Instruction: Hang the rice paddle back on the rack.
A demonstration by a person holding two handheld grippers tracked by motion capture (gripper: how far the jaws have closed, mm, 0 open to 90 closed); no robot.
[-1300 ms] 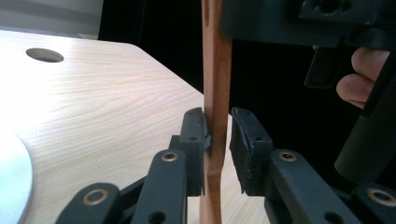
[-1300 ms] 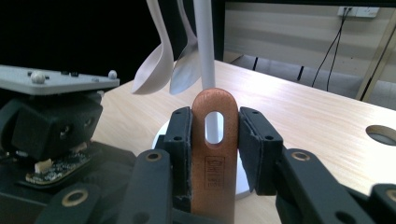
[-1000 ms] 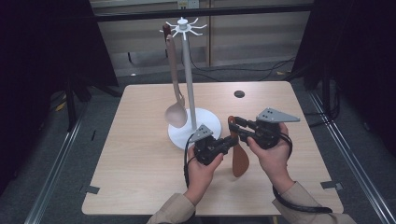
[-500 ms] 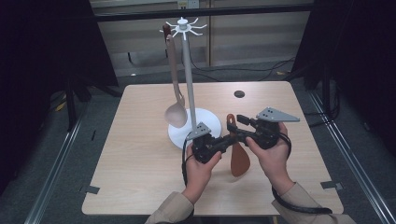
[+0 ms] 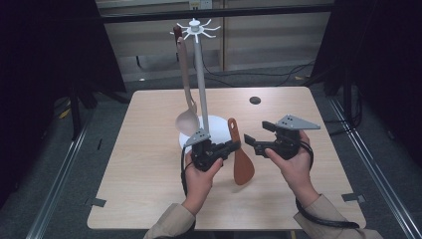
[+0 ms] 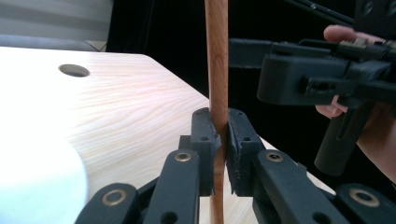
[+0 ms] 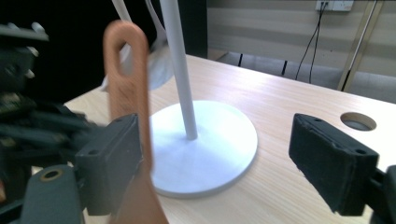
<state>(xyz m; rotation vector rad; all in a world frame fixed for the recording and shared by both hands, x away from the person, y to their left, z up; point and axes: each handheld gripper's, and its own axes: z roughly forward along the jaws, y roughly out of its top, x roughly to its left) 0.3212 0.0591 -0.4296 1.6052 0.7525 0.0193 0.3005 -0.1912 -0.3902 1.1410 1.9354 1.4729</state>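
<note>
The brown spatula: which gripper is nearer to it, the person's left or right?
Left. The left gripper is shut on the brown spatula at its handle; the right gripper, which has just been opening, sits beside it with its jaws wide.

the high view looks forward and down from above my side of the table [image 5: 149,199], far enough to take in the whole top. the camera on my left gripper [image 6: 219,154] sits very close behind its jaws, facing along them past the wooden spatula [image 6: 217,70]. the one on my right gripper [image 7: 233,158] looks low across the table at the white stand [image 7: 205,149]. all three share the spatula.
</note>
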